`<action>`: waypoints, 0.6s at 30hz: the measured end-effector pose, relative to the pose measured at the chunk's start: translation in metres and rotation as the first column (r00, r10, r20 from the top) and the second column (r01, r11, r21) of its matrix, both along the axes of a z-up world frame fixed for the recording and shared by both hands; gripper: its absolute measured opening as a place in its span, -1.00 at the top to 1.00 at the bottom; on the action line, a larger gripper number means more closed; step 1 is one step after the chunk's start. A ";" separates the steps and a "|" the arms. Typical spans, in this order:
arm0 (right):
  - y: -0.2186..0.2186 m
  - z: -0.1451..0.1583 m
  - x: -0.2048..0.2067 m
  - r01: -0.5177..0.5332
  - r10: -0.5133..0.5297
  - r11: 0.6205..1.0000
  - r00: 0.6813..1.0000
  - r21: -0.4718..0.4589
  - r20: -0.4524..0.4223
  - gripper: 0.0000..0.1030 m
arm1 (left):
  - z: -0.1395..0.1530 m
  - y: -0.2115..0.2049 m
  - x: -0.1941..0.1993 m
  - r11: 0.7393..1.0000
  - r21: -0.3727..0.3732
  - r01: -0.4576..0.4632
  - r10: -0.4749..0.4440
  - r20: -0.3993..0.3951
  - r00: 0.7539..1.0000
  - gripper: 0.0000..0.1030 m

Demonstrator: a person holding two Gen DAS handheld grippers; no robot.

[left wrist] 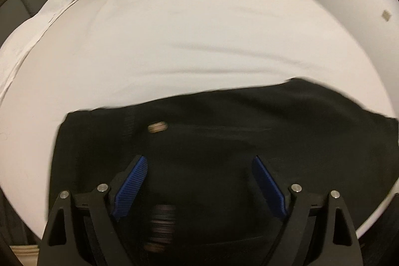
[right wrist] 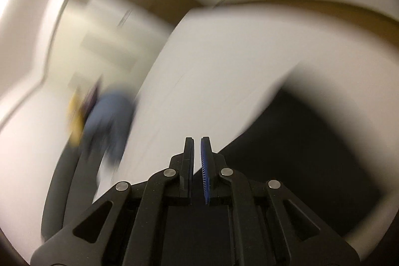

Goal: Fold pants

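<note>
Pants (left wrist: 224,141) lie flat on the bed (left wrist: 174,41), long axis crosswise directly under the wide-open, empty left gripper (left wrist: 199,181); the shut, seemingly empty right gripper (right wrist: 197,156) hovers beside them, blurred.

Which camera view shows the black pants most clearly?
The left wrist view. The black pants lie there below the open left gripper, with their far edge and a button visible. The right wrist view shows the pants only as a blurred dark shape.
</note>
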State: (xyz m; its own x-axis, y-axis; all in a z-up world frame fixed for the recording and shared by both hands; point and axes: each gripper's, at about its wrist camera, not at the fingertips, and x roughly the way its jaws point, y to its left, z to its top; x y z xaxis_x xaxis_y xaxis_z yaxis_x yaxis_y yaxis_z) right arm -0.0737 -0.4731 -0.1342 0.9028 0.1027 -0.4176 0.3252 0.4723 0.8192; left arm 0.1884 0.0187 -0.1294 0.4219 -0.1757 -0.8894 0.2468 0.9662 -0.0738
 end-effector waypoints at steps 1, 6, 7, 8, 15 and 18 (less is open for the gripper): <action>0.023 -0.010 0.031 -0.085 0.085 0.996 0.996 0.042 0.000 0.85 | 0.003 -0.015 -0.003 0.999 -0.026 0.022 -0.022 0.001 1.000 -0.67; 0.067 -0.081 0.104 -0.178 0.217 0.967 0.949 0.180 -0.228 1.00 | 0.000 -0.099 -0.020 0.972 -0.161 0.170 -0.174 -0.015 0.985 -0.61; 0.060 -0.092 0.100 -0.158 0.204 0.962 0.958 0.221 -0.203 1.00 | -0.002 -0.112 -0.024 0.964 -0.188 0.186 -0.193 -0.014 0.981 -0.61; 0.036 -0.098 0.087 -0.105 0.153 0.957 0.975 0.270 -0.162 1.00 | -0.005 -0.128 -0.026 0.955 -0.219 0.200 -0.209 -0.018 0.978 -0.61; -0.098 -0.057 -0.024 0.279 -0.262 0.960 0.919 0.014 -0.295 1.00 | -0.045 -0.232 -0.040 0.924 -0.185 0.336 -0.343 -0.008 0.939 -0.60; -0.105 -0.029 -0.054 0.322 -0.331 0.943 0.893 -0.083 -0.304 0.89 | -0.046 -0.222 -0.041 0.919 -0.157 0.363 -0.365 0.017 0.931 -0.34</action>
